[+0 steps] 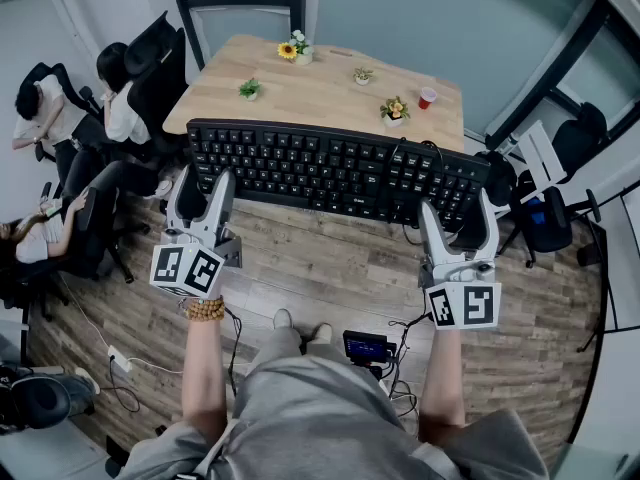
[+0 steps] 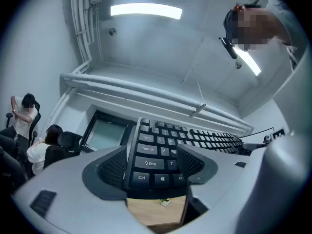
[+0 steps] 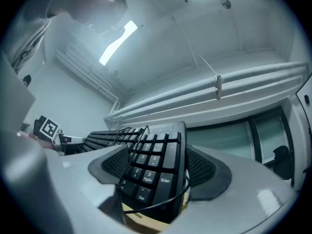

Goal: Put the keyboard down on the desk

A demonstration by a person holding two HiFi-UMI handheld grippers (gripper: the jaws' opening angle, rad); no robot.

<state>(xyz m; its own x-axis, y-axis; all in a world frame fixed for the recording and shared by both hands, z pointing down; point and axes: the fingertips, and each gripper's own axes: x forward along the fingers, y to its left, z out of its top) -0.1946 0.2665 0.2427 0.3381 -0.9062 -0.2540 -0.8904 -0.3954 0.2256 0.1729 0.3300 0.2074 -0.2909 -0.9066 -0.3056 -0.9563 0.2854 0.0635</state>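
Holding keyboard (image 1: 335, 171) aloft near desk (image 1: 320, 88)

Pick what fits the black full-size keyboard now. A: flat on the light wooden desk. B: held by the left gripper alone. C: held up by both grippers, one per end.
C: the left gripper and right gripper each clamp one end of the black keyboard, which hangs clear of the wooden desk.

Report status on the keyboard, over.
Both clamped: left gripper and right gripper on keyboard ends. Keyboard aloft over desk, not yet down. Small potted plants and red cup scattered on desk.
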